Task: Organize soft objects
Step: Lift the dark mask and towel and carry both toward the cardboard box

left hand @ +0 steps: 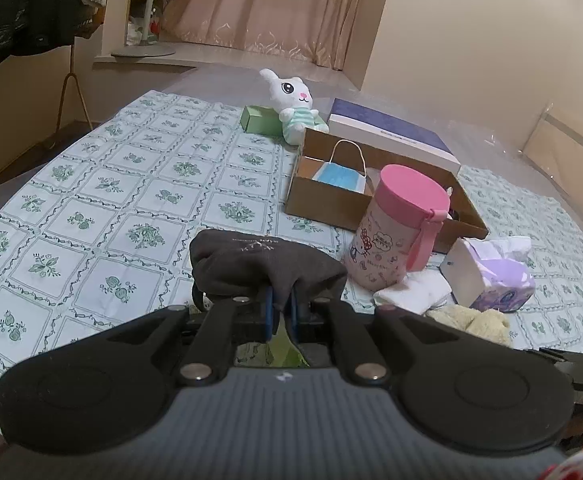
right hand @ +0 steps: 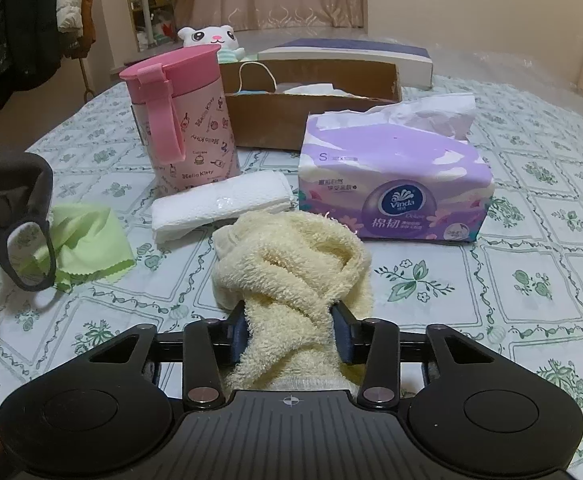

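My left gripper (left hand: pixel 282 312) is shut on a dark grey face mask (left hand: pixel 259 264), held above the tablecloth; the mask also shows at the left of the right wrist view (right hand: pixel 7 208). My right gripper (right hand: pixel 291 332) is shut on a cream fluffy towel (right hand: pixel 291 264), which lies bunched on the table. A brown cardboard box (left hand: pixel 323 200) holds a blue mask (left hand: pixel 341 178). A folded white cloth (right hand: pixel 219 204) and a green cloth (right hand: pixel 87 240) lie on the table. A white plush bunny (left hand: pixel 293 106) sits at the back.
A pink Hello Kitty cup (right hand: pixel 189 120) stands in front of the box. A purple tissue pack (right hand: pixel 391 184) lies right of it. A white and blue flat box (left hand: pixel 391 136) and a green box (left hand: pixel 257 120) sit behind. Coats hang at the left.
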